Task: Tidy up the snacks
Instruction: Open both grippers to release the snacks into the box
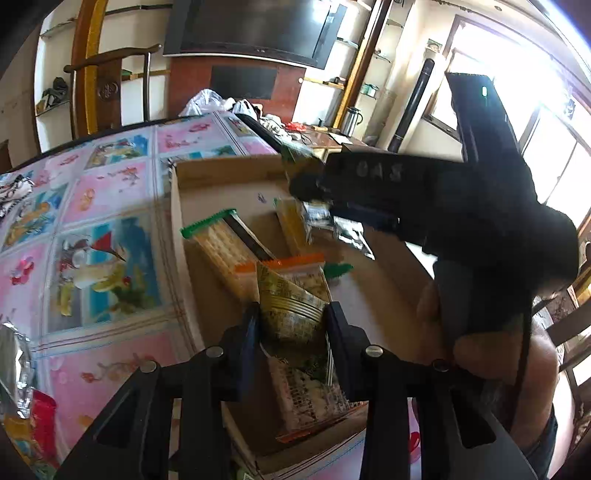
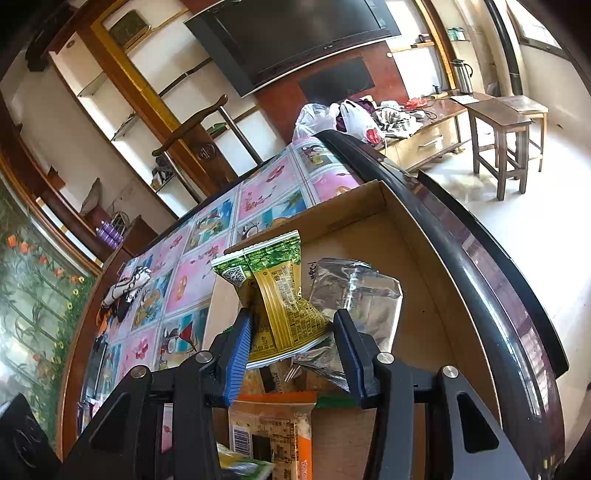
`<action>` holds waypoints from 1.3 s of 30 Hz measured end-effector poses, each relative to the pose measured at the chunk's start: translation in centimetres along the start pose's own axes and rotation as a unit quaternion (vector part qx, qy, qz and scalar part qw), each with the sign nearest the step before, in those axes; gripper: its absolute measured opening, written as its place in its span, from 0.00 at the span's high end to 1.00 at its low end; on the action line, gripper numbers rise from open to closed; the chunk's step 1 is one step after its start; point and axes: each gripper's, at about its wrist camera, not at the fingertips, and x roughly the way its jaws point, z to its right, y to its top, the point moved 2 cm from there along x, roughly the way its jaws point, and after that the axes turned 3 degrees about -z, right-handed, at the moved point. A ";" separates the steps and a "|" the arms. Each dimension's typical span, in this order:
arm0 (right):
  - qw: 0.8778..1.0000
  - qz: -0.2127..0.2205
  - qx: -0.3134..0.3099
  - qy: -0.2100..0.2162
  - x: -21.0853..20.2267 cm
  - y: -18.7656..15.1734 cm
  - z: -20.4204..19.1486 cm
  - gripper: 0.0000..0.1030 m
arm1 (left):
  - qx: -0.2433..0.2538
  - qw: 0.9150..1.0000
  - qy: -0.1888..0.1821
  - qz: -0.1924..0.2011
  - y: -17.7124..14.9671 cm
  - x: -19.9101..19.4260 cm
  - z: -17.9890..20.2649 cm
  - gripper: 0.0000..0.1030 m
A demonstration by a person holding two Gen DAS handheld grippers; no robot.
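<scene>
A shallow cardboard box [image 1: 207, 177] lies on the table and holds several snack packs. In the left wrist view my left gripper [image 1: 291, 325] is shut on a yellow-green snack packet [image 1: 288, 306] just above the box. A green-edged cracker pack [image 1: 221, 240] and an orange-edged pack [image 1: 306, 398] lie in the box. In the right wrist view my right gripper [image 2: 291, 332] holds another yellow-green snack packet [image 2: 277, 295] between its blue-padded fingers over the box [image 2: 406, 258], beside a clear silver wrapper [image 2: 354, 295]. The right gripper's body [image 1: 424, 192] shows in the left view, over the box's far side.
The table has a pink and blue pictured cloth [image 1: 92, 221]. Foil and red snack packs [image 1: 22, 387] lie at its left edge. A wooden chair [image 1: 107, 85], a TV [image 1: 251, 26] and a stool [image 2: 506, 129] stand beyond. The table's dark rim [image 2: 461, 240] runs right of the box.
</scene>
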 end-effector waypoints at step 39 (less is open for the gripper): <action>0.978 0.154 -0.113 -0.089 -5.4 -0.6 -5.0 0.14 | -0.026 0.996 0.040 0.072 -0.1 -6.0 -3.2 0.28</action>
